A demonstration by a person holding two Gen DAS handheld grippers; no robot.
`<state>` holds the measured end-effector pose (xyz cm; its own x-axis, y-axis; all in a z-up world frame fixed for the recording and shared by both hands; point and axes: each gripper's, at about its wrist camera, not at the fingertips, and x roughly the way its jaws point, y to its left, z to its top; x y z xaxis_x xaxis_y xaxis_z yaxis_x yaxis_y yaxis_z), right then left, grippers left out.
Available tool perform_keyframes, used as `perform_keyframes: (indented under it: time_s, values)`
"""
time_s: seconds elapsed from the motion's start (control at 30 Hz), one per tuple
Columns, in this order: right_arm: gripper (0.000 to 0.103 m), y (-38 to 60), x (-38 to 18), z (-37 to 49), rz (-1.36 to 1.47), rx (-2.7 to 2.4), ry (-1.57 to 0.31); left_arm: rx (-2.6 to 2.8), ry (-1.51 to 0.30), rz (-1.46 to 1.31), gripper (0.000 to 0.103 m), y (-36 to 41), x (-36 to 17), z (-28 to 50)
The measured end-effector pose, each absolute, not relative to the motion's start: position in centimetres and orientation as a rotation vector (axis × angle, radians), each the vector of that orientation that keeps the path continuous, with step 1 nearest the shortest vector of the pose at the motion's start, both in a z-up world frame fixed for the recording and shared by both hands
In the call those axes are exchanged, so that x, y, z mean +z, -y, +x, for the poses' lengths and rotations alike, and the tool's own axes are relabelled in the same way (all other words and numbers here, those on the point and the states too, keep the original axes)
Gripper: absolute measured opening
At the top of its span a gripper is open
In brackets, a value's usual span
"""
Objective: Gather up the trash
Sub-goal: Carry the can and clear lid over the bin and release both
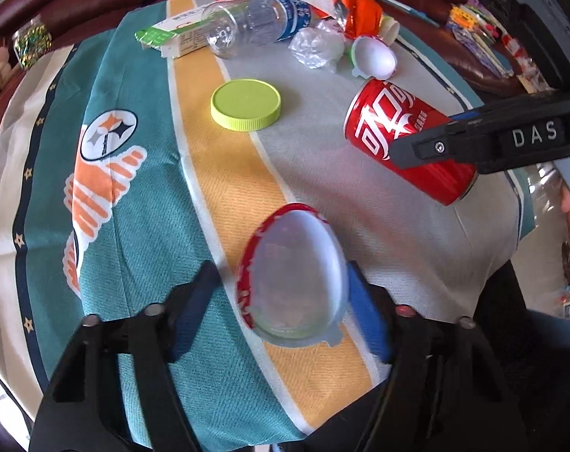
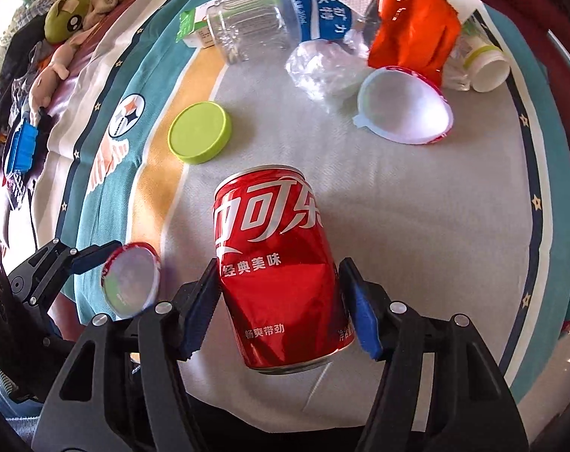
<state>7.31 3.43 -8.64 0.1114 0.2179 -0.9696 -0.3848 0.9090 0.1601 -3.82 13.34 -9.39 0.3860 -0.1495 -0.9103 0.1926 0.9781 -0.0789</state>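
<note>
We are pointing both grippers steeply down: the right gripper [image 2: 279, 309] is squeezing the dented red soda can [image 2: 281, 267], the left gripper [image 1: 285, 301] is bracketing a red-rimmed clear plastic cup [image 1: 292, 275], grip unclear. Beyond, bare striped cloth [image 2: 379, 196] is separating us from a lime-green round lid [image 1: 246, 104].

We see a cloth-covered table [image 2: 416, 226]. Nearest us, a drink can [image 2: 281, 267] lies on its side between the right gripper's [image 2: 281, 312] fingers. To its left, a clear cup lid [image 1: 292, 278] sits between the left gripper's [image 1: 285, 301] fingers. Behind the can lie a round cap [image 2: 199, 132] at left and another cup lid [image 2: 405, 105] at right. Farthest back lie a plastic bottle [image 2: 270, 22], a carton [image 1: 176, 35] and a snack wrapper [image 2: 413, 26].
</note>
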Motion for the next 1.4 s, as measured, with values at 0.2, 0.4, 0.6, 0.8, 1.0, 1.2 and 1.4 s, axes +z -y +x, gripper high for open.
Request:
perform_keyframes:
  time_s: [0.2, 0.4, 0.6, 0.8, 1.0, 1.2, 1.4]
  values:
    - [0.06, -0.6, -8.3, 7.3, -0.075, 0.411, -1.379, -0.238, -1.147, -0.022, 0.052, -13.0, -8.7, -3.8]
    - [0.058, 2.1, -7.0, 7.4, -0.005, 0.387, -1.344, -0.247, -1.128, -0.062, 0.052, -12.1, -7.0, -2.4]
    - [0.055, 5.7, -5.6, 7.5, 0.053, 0.353, -1.291, -0.277, -1.106, -0.036, 0.052, -9.3, -5.7, -1.1]
    - [0.055, 8.2, -6.1, 7.6, 0.085, 0.337, -1.294, -0.302, -1.107, -0.034, 0.052, -6.7, -5.5, 0.0]
    - [0.055, 11.9, -4.6, 7.9, 0.159, 0.307, -1.243, -0.343, -1.092, 0.005, 0.052, -3.6, -4.2, 1.3]
    - [0.055, 16.6, -2.4, 8.3, 0.229, 0.262, -1.174, -0.4, -1.071, 0.06, 0.052, 0.8, -2.8, 3.3]
    - [0.055, 23.6, 0.0, 8.3, 0.296, 0.181, -1.089, -0.489, -1.04, 0.146, 0.052, 7.7, -1.2, 5.3]
